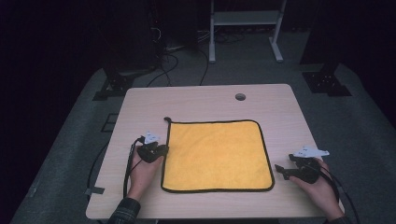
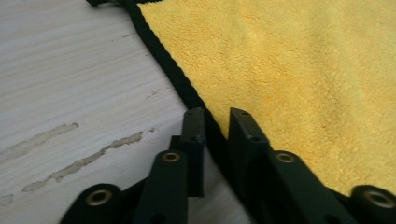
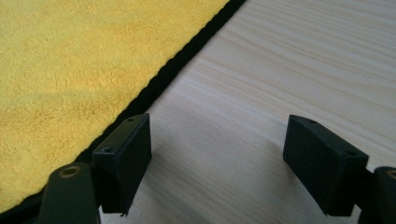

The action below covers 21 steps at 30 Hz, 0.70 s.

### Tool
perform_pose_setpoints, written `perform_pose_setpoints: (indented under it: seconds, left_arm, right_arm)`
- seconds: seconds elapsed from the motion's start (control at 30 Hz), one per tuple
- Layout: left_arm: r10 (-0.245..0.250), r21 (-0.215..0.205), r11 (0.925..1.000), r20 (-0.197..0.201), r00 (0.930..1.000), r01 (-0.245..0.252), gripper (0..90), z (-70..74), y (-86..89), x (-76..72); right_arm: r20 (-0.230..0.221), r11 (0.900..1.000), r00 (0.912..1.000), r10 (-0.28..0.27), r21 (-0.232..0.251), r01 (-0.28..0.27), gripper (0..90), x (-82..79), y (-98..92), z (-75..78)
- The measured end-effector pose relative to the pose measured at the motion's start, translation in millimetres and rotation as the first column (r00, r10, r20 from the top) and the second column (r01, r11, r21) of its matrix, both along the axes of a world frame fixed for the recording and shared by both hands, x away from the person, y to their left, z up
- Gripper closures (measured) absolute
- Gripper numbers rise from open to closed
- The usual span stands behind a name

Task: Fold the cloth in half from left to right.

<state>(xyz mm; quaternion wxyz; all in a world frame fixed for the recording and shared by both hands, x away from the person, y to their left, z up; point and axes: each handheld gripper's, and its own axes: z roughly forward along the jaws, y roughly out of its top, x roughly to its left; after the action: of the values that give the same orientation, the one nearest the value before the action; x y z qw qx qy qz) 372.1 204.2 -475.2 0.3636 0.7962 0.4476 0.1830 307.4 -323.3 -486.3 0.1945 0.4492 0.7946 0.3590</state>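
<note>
A yellow cloth (image 1: 217,156) with a black border lies flat in the middle of the pale wooden counter (image 1: 205,95). My left tool (image 1: 161,150) sits at the cloth's left edge, its jaws drawn close together over the black border, though I cannot tell if they truly pinch it. My right tool (image 1: 280,171) rests on bare counter just beside the cloth's right edge, jaws spread wide, holding nothing.

A yellow cloth (image 1: 217,156) with black trim lies spread flat and square-on in the middle of the table (image 1: 205,100), nearer its front edge. A small black loop (image 1: 166,119) sticks out at the cloth's far left corner, likely a hanging tab.
</note>
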Motion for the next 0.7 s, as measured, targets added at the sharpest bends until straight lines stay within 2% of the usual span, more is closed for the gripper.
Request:
perform_pose_setpoints:
  seconds: [0.13, 0.33, 0.53, 0.63, 0.7]
  left_arm:
    - [0.007, -0.003, 1.0, -0.024, 0.9997, -0.007, 86.5, 1.7, -2.3, 0.9]
    - [0.0, -0.005, 1.0, -0.026, 0.9997, 0.0, 88.2, 2.1, -2.2, 1.7]
    - [-0.001, -0.069, 0.9976, -0.036, 0.9994, -0.001, 88.3, 3.3, 5.3, 3.5]
    - [-0.006, -0.122, 0.9925, -0.03, 0.9995, 0.003, 88.3, 6.1, 9.8, 3.5]
    - [-0.011, -0.167, 0.9859, -0.034, 0.9994, 0.005, 88.3, 8.4, 13.2, 3.3]
  right_arm:
    - [0.0, 1.0, 1.0, 0.0, 0.0, 0.0, 22.5, -0.1, 0.0, 0.0]
    - [-0.002, 1.0, 1.0, 0.003, 0.001, -0.003, 22.3, -0.6, -0.1, 0.1]
    - [-0.002, 1.0, 1.0, 0.006, 0.001, -0.006, 22.1, -0.6, -0.2, 0.0]
    - [-0.002, 1.0, 1.0, 0.007, 0.001, -0.007, 22.1, -0.6, -0.3, 0.0]
    - [-0.001, 1.0, 1.0, 0.008, -0.001, -0.008, 22.1, -0.6, -0.4, 0.0]
